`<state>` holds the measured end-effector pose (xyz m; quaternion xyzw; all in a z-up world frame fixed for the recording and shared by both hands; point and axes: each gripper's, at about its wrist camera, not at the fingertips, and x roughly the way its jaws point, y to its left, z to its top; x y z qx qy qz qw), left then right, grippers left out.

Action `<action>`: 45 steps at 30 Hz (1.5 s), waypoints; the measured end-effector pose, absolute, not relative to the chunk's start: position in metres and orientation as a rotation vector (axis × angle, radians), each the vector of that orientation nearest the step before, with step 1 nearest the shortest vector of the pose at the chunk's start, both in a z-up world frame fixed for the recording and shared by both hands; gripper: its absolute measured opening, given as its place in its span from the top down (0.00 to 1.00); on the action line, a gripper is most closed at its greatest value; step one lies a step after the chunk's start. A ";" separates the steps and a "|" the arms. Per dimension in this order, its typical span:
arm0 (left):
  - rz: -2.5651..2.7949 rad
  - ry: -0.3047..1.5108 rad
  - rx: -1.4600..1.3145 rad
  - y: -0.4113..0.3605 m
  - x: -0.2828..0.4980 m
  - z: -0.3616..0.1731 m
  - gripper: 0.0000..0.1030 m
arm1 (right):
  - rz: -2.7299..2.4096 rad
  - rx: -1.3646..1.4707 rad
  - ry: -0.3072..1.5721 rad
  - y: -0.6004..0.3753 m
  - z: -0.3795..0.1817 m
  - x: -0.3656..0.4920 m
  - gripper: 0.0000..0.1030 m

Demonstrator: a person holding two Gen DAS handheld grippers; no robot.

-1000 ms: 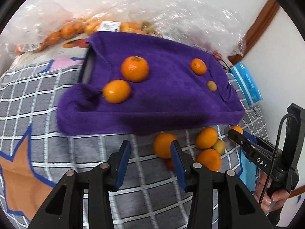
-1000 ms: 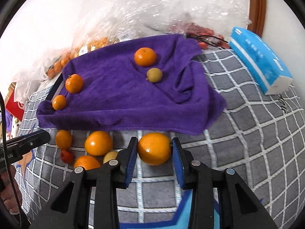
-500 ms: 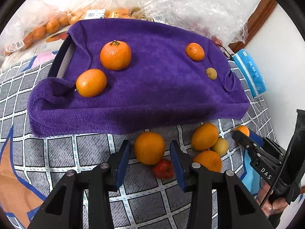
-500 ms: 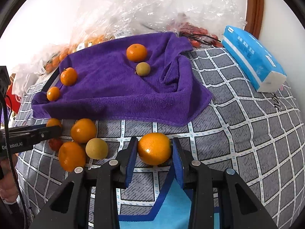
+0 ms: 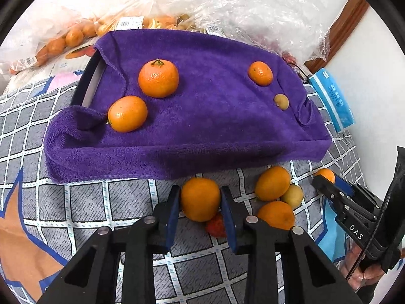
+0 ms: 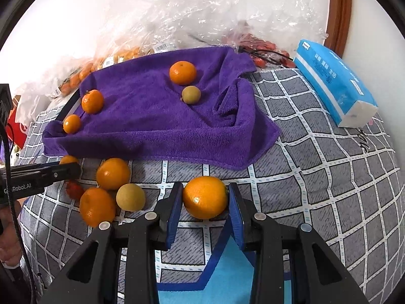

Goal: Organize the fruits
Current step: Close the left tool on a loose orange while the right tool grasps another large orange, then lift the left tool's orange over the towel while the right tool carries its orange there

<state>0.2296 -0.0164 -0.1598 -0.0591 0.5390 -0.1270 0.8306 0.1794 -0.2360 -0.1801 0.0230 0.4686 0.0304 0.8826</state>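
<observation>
A purple towel (image 5: 202, 116) covers a dark-rimmed tray (image 5: 86, 86) and carries two oranges at its left, plus a smaller orange (image 5: 260, 73) and a yellow-green fruit (image 5: 281, 101) at its right. In front of it, on the grey checked cloth, my left gripper (image 5: 200, 192) is closing its jaws, and both blue pads touch an orange (image 5: 200, 200). A small red fruit (image 5: 216, 225) lies just behind that orange. My right gripper (image 6: 205, 190) is shut on another orange (image 6: 204, 197) held over the cloth. Two oranges and a yellow-green fruit (image 6: 130, 197) lie loose between the grippers.
Crumpled clear plastic bags (image 5: 227, 7) with more oranges and red fruit are piled behind the towel. A blue tissue pack (image 6: 334, 83) lies at the right by a wooden frame (image 6: 339, 12). A person's hand (image 5: 359, 268) holds the right gripper's handle.
My left gripper came forward to the orange in front of the towel and its jaws narrowed onto it. My right gripper kept its orange throughout.
</observation>
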 end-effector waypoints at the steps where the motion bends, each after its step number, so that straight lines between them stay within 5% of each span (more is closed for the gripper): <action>1: -0.270 1.140 -0.126 -0.015 0.228 -0.158 0.71 | 0.061 0.049 0.974 -0.236 -0.179 0.179 0.65; 45: -0.208 0.987 -0.138 0.025 0.164 -0.082 0.71 | 0.084 0.051 0.796 -0.198 -0.091 0.135 0.65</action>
